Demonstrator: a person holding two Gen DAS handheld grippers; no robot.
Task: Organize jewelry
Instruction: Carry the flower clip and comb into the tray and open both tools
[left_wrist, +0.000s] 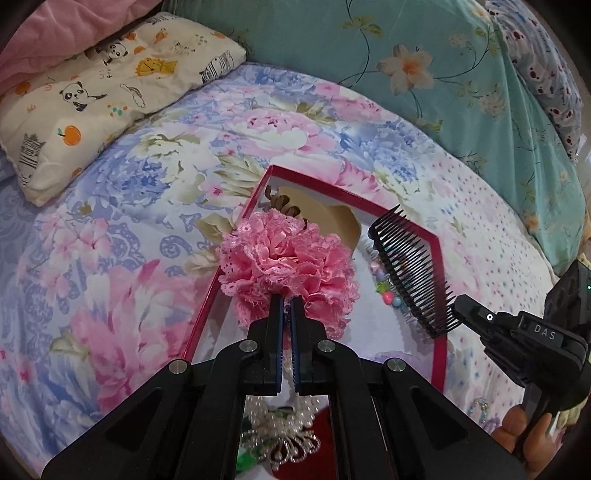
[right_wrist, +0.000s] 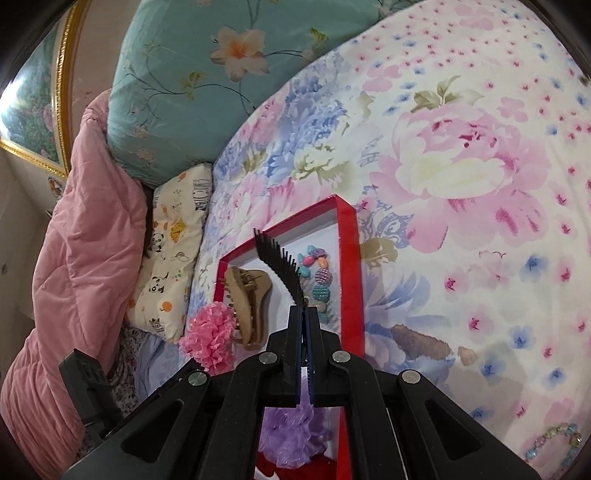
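My left gripper (left_wrist: 287, 301) is shut on a pink lace scrunchie (left_wrist: 288, 264) and holds it over the left part of a red-rimmed box (left_wrist: 439, 347); the scrunchie also shows in the right wrist view (right_wrist: 210, 341). My right gripper (right_wrist: 304, 308) is shut on a black comb (right_wrist: 282, 273), also seen in the left wrist view (left_wrist: 413, 273), held above the box (right_wrist: 349, 266). Inside the box lie a tan claw clip (right_wrist: 251, 295), colourful bead bracelets (right_wrist: 319, 275) and a purple scrunchie (right_wrist: 295, 439).
The box rests on a floral bedspread (left_wrist: 129, 221). A cartoon-print pillow (left_wrist: 92, 96), teal floral pillow (left_wrist: 461, 74) and pink quilt (right_wrist: 74, 258) lie at the bed's head. A pearl and rhinestone piece (left_wrist: 284, 432) sits below my left gripper. A bead bracelet (right_wrist: 554, 441) lies on the bedspread.
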